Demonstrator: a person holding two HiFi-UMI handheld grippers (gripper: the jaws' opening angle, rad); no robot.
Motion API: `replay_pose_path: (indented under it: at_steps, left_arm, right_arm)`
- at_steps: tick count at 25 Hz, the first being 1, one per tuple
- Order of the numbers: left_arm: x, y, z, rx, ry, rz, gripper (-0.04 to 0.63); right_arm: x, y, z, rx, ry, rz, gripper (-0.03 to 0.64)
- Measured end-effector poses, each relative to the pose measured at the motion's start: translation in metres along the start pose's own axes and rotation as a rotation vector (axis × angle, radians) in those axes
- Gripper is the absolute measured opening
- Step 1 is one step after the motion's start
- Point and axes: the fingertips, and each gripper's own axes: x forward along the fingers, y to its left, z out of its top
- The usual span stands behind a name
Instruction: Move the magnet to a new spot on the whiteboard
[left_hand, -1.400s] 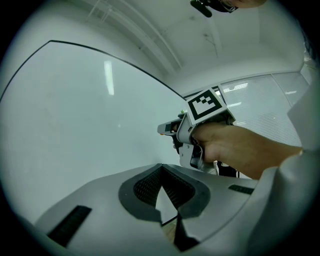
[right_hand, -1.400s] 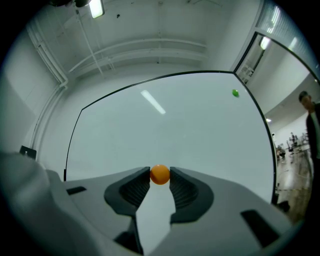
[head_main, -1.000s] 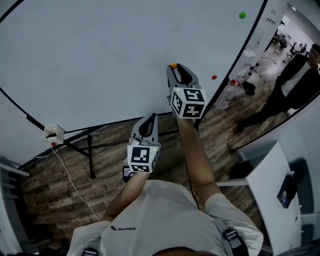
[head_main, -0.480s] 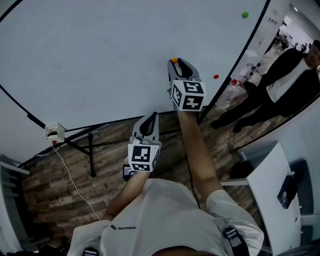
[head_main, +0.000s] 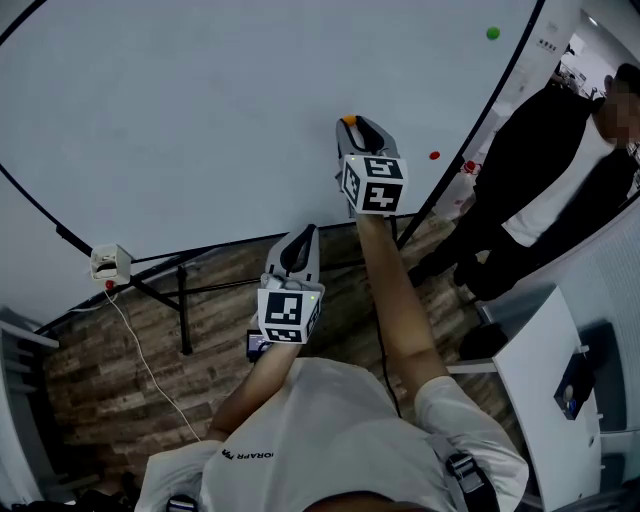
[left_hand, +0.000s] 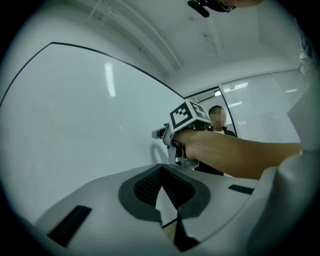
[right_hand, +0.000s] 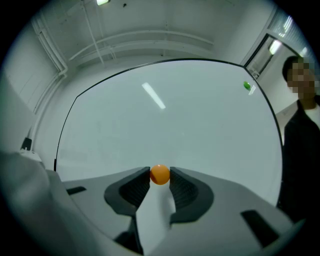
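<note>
Right claw (right_hand: 160, 177) tight on orange magnet (right_hand: 160, 174), whiteboard (right_hand: 175, 120) contact unclear; left claw (left_hand: 160, 167) closed, empty.

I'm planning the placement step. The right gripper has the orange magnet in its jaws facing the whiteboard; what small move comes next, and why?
Probably ease the right gripper forward until the orange magnet sits flat on the whiteboard. Its jaws grip the magnet, and the board ahead is bare, far from the green magnet.
</note>
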Motion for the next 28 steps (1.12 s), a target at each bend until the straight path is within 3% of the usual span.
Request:
replay_pose_path:
  at_steps: [28]
  left_arm:
    - [0.002, -0.001, -0.017, 0.02, 0.024, -0.016, 0.003]
  right_arm:
    - [0.021, -0.013, -0.015, -0.028, 0.034, -0.055, 0.132]
